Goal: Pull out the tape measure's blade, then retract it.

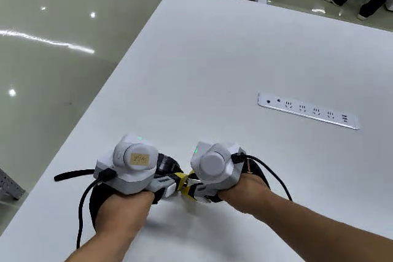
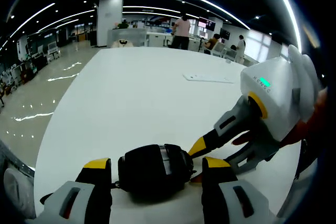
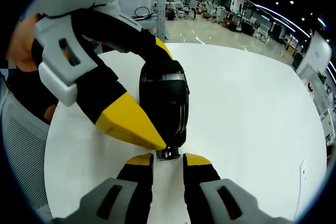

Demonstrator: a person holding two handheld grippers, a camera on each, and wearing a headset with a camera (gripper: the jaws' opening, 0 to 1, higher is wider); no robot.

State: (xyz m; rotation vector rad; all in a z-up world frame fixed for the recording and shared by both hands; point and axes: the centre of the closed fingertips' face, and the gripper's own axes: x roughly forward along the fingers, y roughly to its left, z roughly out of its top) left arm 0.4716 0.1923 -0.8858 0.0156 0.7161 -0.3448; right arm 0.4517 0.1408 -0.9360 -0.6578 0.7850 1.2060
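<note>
While floor gleams beyond, the table holds tape measure and power strip.

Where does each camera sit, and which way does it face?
Head view: on the person's head, facing forward and down at the table; left hand and right hand show.
Left gripper view: on the left gripper, facing the tape measure between its own jaws.
Right gripper view: on the right gripper, facing the blade tip between its own jaws.
Shared: both gripper views show the tape measure and the other gripper.
</note>
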